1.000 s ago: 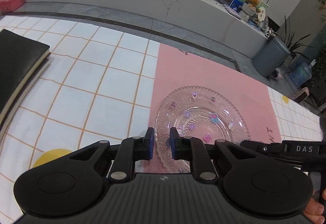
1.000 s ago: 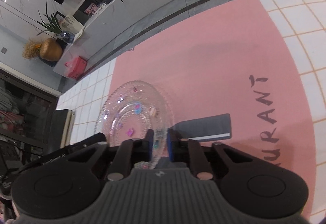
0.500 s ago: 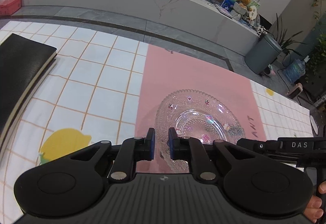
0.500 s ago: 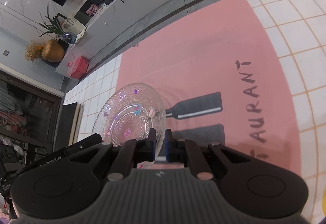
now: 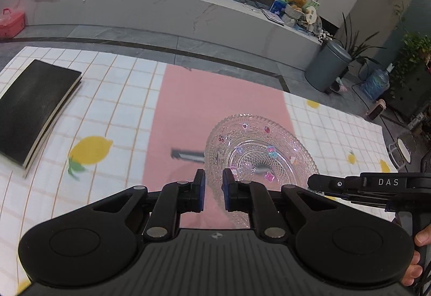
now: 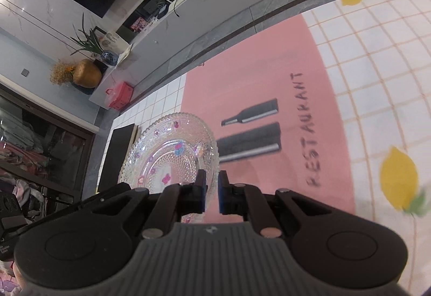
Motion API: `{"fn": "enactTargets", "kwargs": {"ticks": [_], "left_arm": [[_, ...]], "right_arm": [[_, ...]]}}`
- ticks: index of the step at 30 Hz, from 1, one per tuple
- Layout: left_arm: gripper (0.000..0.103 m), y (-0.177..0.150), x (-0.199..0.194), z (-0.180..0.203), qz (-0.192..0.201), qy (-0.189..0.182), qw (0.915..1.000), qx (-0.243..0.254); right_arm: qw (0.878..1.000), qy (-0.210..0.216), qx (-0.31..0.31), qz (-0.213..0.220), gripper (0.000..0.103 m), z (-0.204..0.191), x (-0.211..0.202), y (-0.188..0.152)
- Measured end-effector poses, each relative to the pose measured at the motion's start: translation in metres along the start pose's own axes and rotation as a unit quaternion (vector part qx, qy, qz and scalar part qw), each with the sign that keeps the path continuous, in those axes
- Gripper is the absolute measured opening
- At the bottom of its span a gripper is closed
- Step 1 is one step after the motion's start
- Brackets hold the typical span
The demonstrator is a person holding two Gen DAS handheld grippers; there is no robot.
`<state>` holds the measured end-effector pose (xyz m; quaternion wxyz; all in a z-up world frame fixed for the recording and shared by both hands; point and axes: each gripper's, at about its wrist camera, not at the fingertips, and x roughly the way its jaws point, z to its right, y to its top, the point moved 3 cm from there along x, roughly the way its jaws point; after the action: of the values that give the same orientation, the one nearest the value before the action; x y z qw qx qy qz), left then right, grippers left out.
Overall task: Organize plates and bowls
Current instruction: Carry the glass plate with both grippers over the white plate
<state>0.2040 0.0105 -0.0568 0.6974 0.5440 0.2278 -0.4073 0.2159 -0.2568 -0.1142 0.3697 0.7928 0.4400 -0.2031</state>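
A clear beaded glass plate point(image 5: 258, 150) with small coloured fruit decals hangs in the air above the pink placemat point(image 5: 215, 97). My left gripper point(image 5: 213, 184) is shut on its left rim. My right gripper point(image 6: 212, 183) is shut on the opposite rim; the plate point(image 6: 167, 150) fills the left of that view and tilts. The right gripper's body point(image 5: 371, 185) shows at the right edge of the left wrist view, with the hand below it.
A black notebook point(image 5: 32, 105) lies at the left on the checked lemon-print tablecloth point(image 5: 107, 113). The placemat point(image 6: 256, 86) bears printed bottle shapes and the word RESTAURANT. Beyond the table are a white counter point(image 5: 161, 13) and a grey bin point(image 5: 327, 67).
Both grippers have lifted the plate off the placemat and risen well above the table. The printed bottle shapes under the plate now show. Both grips stay shut.
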Motion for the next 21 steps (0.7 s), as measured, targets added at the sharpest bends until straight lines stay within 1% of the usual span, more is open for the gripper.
{"fn": "enactTargets", "kwargs": {"ticks": [6,11,15,18,21], "left_arm": [[0.014,-0.035,-0.028,0.034,-0.001,0.004,0.9999,-0.011],[0.013,-0.069,-0.05,0.072,0.005,0.007,0.9999,0.01],[0.012,-0.093,-0.063,0.096,0.009,-0.015,0.9997,0.015],[0.012,-0.112,-0.062,0.107,0.006,-0.022,0.9996,0.014],[0.012,-0.13,-0.05,0.11,-0.009,-0.03,0.9995,0.003]], "right_arm": [[1.0,0.007,0.009,0.014,0.007,0.015,-0.052,-0.035],[0.999,0.011,0.034,0.033,0.007,0.043,-0.099,-0.071],[0.998,0.007,0.047,0.051,0.007,0.061,-0.13,-0.09],[0.997,-0.005,0.045,0.059,0.007,0.073,-0.146,-0.103],[0.997,-0.025,0.042,0.063,0.007,0.085,-0.151,-0.117]]}}
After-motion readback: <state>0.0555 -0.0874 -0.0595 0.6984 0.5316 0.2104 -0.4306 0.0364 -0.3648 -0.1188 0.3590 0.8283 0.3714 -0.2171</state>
